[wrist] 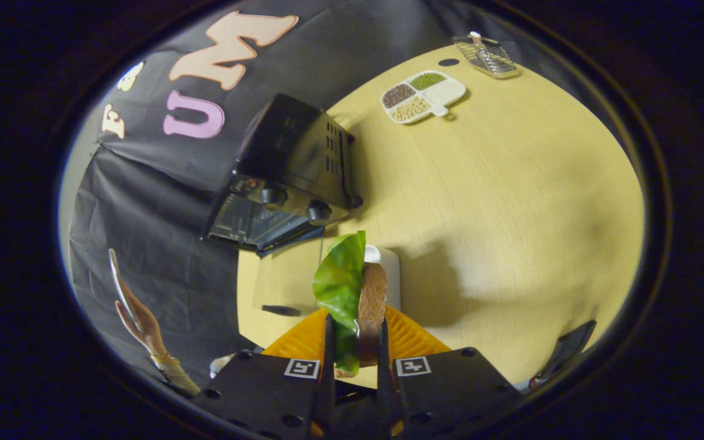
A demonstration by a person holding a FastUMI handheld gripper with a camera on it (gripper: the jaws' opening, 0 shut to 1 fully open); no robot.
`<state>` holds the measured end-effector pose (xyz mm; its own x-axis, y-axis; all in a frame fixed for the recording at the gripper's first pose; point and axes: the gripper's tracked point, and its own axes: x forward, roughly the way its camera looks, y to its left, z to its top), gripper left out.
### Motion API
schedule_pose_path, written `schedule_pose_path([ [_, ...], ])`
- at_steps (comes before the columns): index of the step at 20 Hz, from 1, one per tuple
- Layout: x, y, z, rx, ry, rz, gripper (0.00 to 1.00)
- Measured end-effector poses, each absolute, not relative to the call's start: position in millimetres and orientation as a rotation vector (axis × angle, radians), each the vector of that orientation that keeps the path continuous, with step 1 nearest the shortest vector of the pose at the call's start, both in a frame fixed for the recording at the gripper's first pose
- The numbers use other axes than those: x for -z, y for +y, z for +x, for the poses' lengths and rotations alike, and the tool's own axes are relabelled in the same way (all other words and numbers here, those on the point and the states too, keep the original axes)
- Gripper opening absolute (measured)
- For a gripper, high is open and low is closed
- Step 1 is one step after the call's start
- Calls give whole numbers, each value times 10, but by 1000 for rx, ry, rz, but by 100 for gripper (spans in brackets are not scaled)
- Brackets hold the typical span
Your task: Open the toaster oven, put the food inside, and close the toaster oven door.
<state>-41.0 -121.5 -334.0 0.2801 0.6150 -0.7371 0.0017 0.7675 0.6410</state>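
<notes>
Tongs (355, 342) clamped on leafy sandwich (355, 293), boxy black toaster oven (285, 177) beyond

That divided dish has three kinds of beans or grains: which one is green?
In the divided dish, the green grains fill the compartment farthest from the gripper; the others look dark brown and pale tan.

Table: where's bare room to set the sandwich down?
Widest bare patch of the table: between the sectioned dish, the toaster oven and the jaws. Crowded: just ahead of the gripper, shut on the sandwich, by the open oven door, and the far edge near the wire rack.
</notes>
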Motion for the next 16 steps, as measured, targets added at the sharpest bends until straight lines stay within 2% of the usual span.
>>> schedule_pose_path([
  [7,2720,-735,-377,-475,1033,821,31],
  [16,2930,321,-486,-463,1054,900,31],
])
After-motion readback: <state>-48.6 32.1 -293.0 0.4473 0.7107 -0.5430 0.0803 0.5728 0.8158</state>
